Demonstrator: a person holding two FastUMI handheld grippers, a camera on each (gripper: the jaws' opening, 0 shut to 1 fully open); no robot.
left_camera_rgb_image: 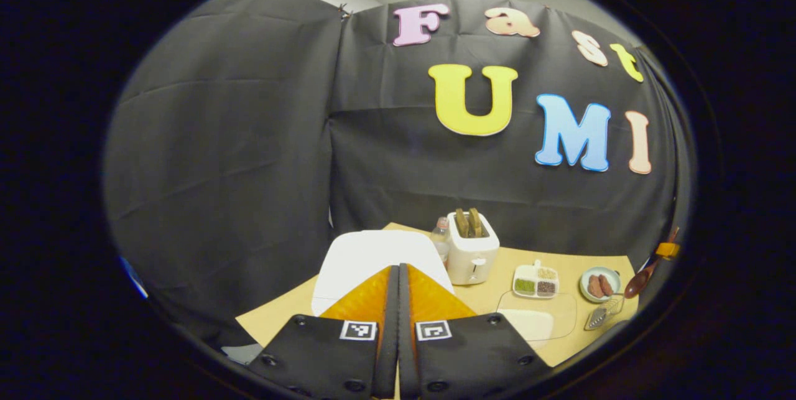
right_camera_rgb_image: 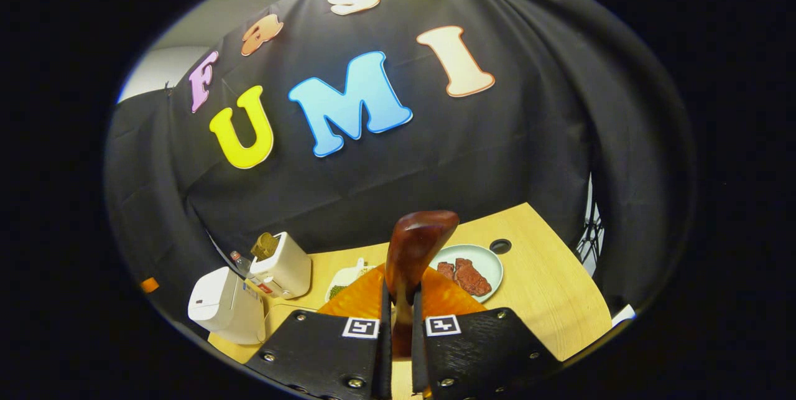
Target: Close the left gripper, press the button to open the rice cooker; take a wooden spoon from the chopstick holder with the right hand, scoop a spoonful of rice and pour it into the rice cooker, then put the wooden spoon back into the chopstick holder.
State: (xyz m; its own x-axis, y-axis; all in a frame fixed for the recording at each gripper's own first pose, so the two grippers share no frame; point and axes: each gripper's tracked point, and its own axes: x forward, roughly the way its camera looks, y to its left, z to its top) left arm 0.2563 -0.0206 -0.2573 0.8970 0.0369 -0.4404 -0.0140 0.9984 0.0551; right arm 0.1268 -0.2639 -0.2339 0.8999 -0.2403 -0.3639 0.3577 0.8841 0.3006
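My left gripper (left_camera_rgb_image: 398,267) is shut with nothing between its orange fingers, just in front of and above the white rice cooker (left_camera_rgb_image: 373,254). In the right gripper view the rice cooker (right_camera_rgb_image: 221,303) sits at the table's left end and its lid looks down. My right gripper (right_camera_rgb_image: 403,291) is shut on the handle of a glossy brown wooden spoon (right_camera_rgb_image: 416,241), whose bowl points up and forward. In the left gripper view, that spoon (left_camera_rgb_image: 640,279) hangs at the far right above the wire chopstick holder (left_camera_rgb_image: 602,314). A clear container of white rice (left_camera_rgb_image: 536,320) lies at the front.
A white toaster (left_camera_rgb_image: 472,249) with bread and a small bottle (left_camera_rgb_image: 440,232) stand behind the cooker. A divided dish of grains (left_camera_rgb_image: 536,280) and a plate of meat (right_camera_rgb_image: 469,272) lie mid-table. The wooden table (right_camera_rgb_image: 547,300) has a cable hole (right_camera_rgb_image: 500,246).
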